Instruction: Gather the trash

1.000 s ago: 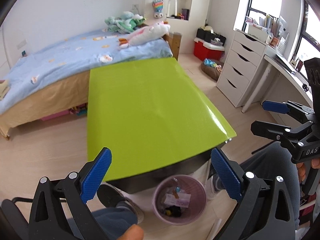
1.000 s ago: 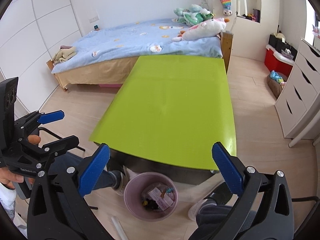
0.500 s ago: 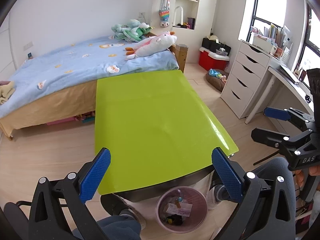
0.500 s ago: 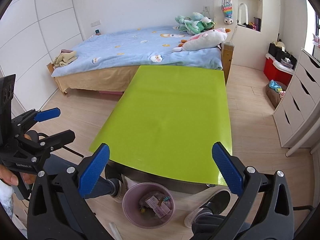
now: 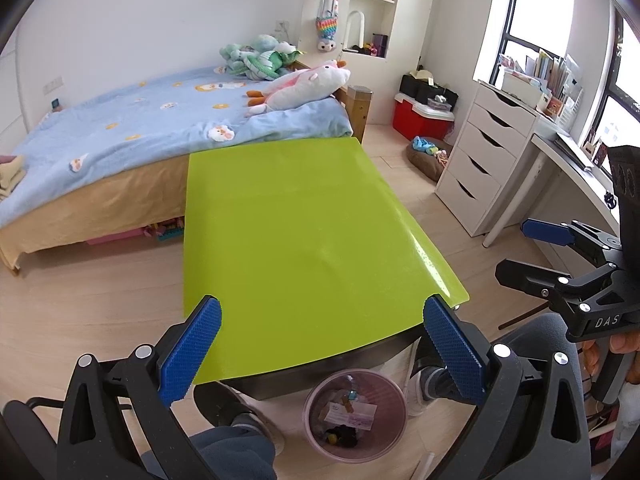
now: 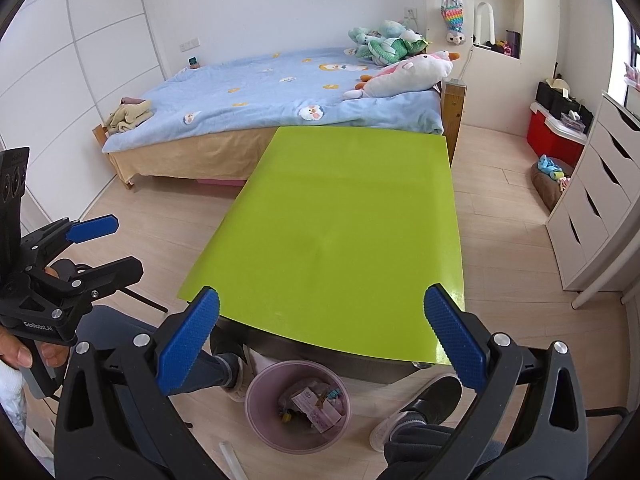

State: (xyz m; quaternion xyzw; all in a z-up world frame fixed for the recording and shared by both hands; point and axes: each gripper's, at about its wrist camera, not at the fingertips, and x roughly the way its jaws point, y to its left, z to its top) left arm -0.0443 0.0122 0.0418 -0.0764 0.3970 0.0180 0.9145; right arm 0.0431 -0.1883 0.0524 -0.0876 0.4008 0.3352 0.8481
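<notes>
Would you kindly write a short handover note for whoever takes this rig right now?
Left claw: open, holding nothing, raised over the near edge of the green table.
Right claw: open, holding nothing, at the same edge.
Bin: on the floor under that edge, between the person's feet, with wrappers and scraps inside.
Done: no trash shows on the tabletop.
Left: a pale tube lies on the floor beside the bin; possibly trash, check it.

Left claw (image 5: 320,344): both blue-padded fingers (image 5: 190,352) spread wide at the lower frame, nothing between them. Green surface (image 5: 304,240): fills the frame centre. Pink trash bin (image 5: 354,414): lower centre, on the floor just past the near edge of the surface, containing paper scraps. Right claw (image 5: 532,252): right edge, fingers apart. Bed (image 5: 140,140): upper left.
</notes>
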